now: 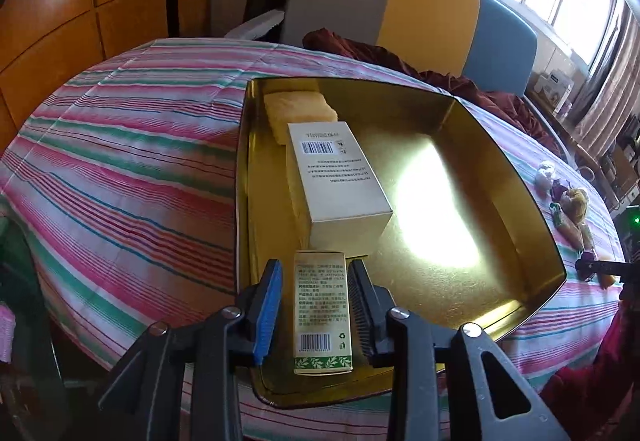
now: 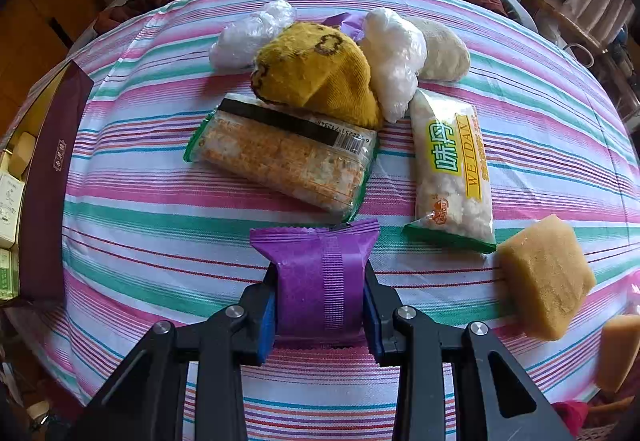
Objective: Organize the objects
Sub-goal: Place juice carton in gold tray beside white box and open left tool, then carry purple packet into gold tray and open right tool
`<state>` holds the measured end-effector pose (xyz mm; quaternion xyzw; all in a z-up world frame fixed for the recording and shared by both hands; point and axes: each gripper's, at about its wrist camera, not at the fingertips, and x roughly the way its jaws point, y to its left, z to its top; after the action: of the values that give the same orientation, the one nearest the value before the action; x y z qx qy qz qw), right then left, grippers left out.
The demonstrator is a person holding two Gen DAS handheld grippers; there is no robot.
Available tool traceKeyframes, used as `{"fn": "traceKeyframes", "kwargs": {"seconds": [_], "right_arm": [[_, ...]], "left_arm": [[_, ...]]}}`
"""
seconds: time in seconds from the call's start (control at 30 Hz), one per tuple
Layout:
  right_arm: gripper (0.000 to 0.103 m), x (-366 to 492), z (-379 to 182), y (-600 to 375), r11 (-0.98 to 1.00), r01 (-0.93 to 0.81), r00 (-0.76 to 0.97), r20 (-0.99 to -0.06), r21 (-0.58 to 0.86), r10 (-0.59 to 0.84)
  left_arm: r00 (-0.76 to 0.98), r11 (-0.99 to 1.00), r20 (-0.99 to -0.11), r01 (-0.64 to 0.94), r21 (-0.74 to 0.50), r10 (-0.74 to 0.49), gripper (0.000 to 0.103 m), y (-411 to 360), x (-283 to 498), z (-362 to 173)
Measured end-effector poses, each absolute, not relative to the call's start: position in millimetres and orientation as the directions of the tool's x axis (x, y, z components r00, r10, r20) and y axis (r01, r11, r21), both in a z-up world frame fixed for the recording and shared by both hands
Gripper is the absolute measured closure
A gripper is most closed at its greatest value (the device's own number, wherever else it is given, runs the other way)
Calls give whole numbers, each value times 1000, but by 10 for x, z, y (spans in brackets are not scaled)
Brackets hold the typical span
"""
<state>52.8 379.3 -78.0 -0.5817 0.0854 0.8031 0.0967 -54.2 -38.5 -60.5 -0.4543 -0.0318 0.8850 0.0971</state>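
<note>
A small cream box with green leaf trim (image 1: 322, 317) lies in the near corner of the gold tin (image 1: 516, 177). My left gripper (image 1: 316, 269) straddles it; a gap shows between the blue pad and the box, so the jaws stand open. Further in the tin are a larger white box (image 1: 340, 177) and a yellow sponge (image 1: 300, 109). In the right wrist view my right gripper (image 2: 320, 281) is shut on a purple snack packet (image 2: 318, 265) just above the striped cloth (image 2: 160, 225).
Ahead of the right gripper lie a rice-cracker packet (image 2: 288, 161), a Weidan snack bag (image 2: 452, 169), a yellow sock (image 2: 316, 73), white plastic bags (image 2: 394, 49) and tan sponge blocks (image 2: 544, 277). The tin's maroon wall (image 2: 52, 181) is at the left. A dark red cloth (image 1: 400, 61) lies behind.
</note>
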Motion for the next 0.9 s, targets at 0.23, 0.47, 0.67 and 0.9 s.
{"fn": "traceKeyframes", "kwargs": {"seconds": [0.23,0.47,0.67,0.9], "right_arm": [[67,496,-809,3718,-969,-247,-305,-950,9,69],[67,483,-836,3696,-970,-243,-307,-948,-8,84],[68,465,-800,3608,-968,-250,-314,-944,-17,98],[69,545,-755,3434,-966,-258,-335,-940,21,69]], "left_arm": [[-622,-982,-760,-128,-142,190,70,-377,-389,-433],[-639,-979,-743,-161,-122,198,70,-241,-295,-352],[-653,-974,-725,-180,-135,221,70,-202,-239,-287],[-647,-972,-726,-174,-159,234,70,-272,-227,-323]]}}
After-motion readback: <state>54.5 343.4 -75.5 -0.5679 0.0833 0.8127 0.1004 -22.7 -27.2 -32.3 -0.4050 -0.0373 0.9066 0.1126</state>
